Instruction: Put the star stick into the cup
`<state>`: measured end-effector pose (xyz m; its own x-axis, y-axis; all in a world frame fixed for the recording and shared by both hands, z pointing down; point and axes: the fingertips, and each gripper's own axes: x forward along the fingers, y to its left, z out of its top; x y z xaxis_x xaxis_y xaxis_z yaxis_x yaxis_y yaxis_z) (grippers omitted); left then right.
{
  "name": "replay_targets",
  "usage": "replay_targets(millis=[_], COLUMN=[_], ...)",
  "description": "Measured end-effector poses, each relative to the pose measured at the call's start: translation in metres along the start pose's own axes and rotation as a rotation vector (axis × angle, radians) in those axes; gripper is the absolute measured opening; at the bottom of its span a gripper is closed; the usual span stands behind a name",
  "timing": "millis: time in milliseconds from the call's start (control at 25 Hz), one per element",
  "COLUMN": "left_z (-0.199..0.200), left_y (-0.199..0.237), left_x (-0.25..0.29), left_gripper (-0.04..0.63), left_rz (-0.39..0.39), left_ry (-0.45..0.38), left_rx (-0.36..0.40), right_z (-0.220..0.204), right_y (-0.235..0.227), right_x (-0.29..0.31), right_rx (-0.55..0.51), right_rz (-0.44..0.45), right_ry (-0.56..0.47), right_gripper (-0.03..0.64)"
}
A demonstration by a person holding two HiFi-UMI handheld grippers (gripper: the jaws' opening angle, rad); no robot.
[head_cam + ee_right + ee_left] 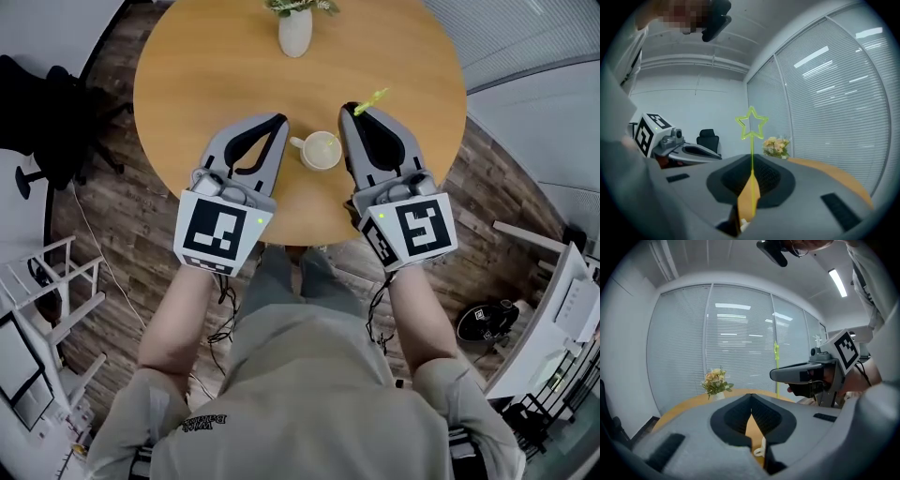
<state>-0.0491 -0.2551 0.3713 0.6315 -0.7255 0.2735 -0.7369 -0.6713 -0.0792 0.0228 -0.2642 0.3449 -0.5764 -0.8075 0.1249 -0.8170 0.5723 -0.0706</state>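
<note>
Holding: right gripper (751, 161) clamped on the thin yellow-green plastic star stick (751, 125), shaft pinched between the jaw tips, open star outline beyond them.
Star stick position: in the air just right of the cup in the head view, star end past the jaw tips, not yet inside anything.
Left gripper (751, 399): jaws together at the tips with nothing between them, parked just left of the cup (a bit of the handle shows through the gap behind the tips).
Cup: small white handled ceramic cup (320, 150), upright on the round wooden table (197, 75) between the two grippers, handle towards the left gripper; looks empty, pale inside, nothing poking out.
Vase: white ceramic vase (295, 33) at the far side of the table, well apart from the cup, holding a small bunch of flowers (716, 380) and leaves.
Step in hand: judged as bringing the stick to the cup mouth; insertion not begun.
Doing it well: centre one end over the mouth first, tilt towards vertical, lower until that end is below the rim, then ease the jaws apart slowly.
Risk: probably a light cup, so avoid pushing sideways on the rim; steady it at the handle side with the left gripper if needed.
</note>
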Motion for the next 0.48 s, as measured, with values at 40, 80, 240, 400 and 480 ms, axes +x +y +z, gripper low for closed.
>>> replay_targets(millis=[40, 80, 240, 400, 480], left_z=[-0.008, -0.015, -0.045, -0.067, -0.075], left_y=[0.0, 0.0, -0.004, -0.012, -0.016], left_x=[0.003, 0.005, 0.01, 0.014, 0.02], left_gripper=[0.021, 0.021, 0.021, 0.021, 0.021], left_rz=[-0.002, -0.004, -0.017, -0.044, -0.053], left_ry=[0.01, 0.021, 0.061, 0.094, 0.111], left_rx=[-0.006, -0.014, -0.042, -0.069, -0.076], right_z=[-0.008, -0.015, -0.043, -0.067, -0.079], right_y=[-0.001, -0.002, -0.004, -0.006, -0.011], right_x=[0.003, 0.005, 0.011, 0.013, 0.014], right_rx=[0.005, 0.01, 0.039, 0.057, 0.065], right_rz=[-0.001, -0.002, -0.004, -0.012, -0.016], right_ry=[0.009, 0.018, 0.05, 0.079, 0.095], right_gripper=[0.035, 0.035, 0.035, 0.035, 0.035])
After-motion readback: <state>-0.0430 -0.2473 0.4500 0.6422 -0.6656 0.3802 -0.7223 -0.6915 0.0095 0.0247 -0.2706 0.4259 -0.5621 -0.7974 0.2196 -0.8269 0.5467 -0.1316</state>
